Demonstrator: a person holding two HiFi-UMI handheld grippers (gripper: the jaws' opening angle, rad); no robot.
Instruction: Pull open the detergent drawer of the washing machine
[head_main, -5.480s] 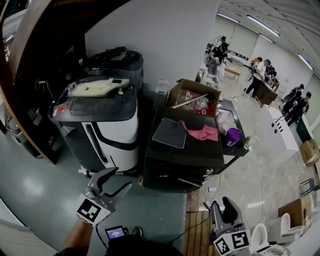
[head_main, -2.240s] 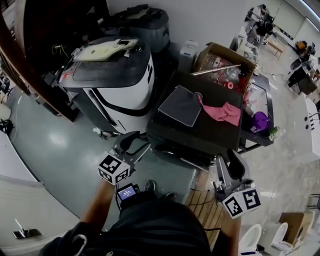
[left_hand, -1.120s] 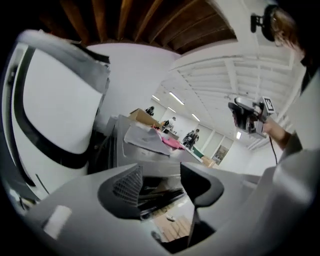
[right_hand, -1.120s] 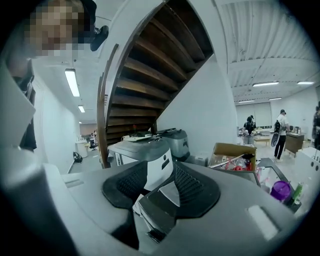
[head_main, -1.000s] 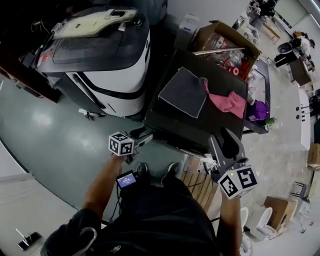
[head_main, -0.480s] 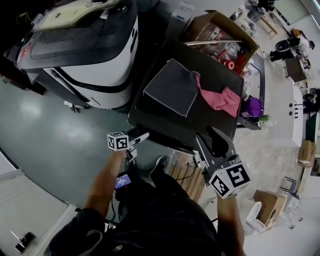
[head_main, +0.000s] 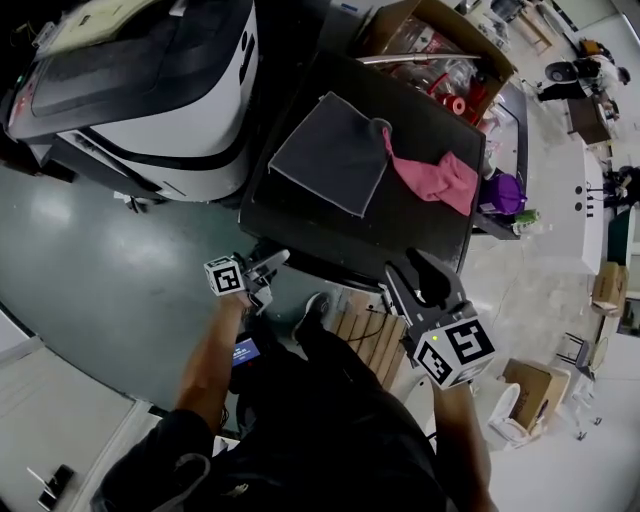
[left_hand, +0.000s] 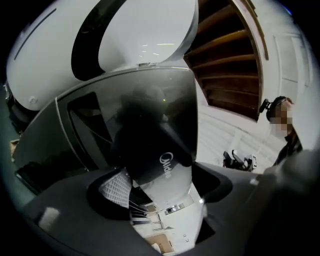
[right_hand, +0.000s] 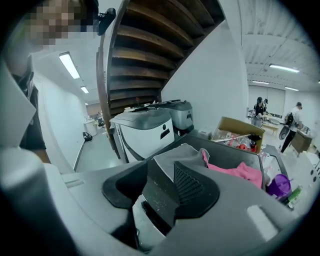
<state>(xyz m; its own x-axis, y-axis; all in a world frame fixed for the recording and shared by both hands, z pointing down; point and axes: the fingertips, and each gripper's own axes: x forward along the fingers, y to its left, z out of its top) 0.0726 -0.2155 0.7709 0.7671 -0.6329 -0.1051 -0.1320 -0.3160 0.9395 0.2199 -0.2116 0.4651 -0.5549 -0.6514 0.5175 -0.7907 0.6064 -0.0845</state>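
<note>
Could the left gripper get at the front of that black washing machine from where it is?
Probably yes: the left gripper, jaws apart, sits right at the washing machine's front left corner, its glossy front panel close ahead and nothing in between.

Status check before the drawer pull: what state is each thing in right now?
left gripper: open, empty, at the washing machine's front
right gripper: open, empty
washing machine: top shut, cloths lying on it
detergent drawer: cannot tell, front not shown clearly
grey cloth: spread flat
pink cloth: crumpled
cardboard box: flaps open
</note>
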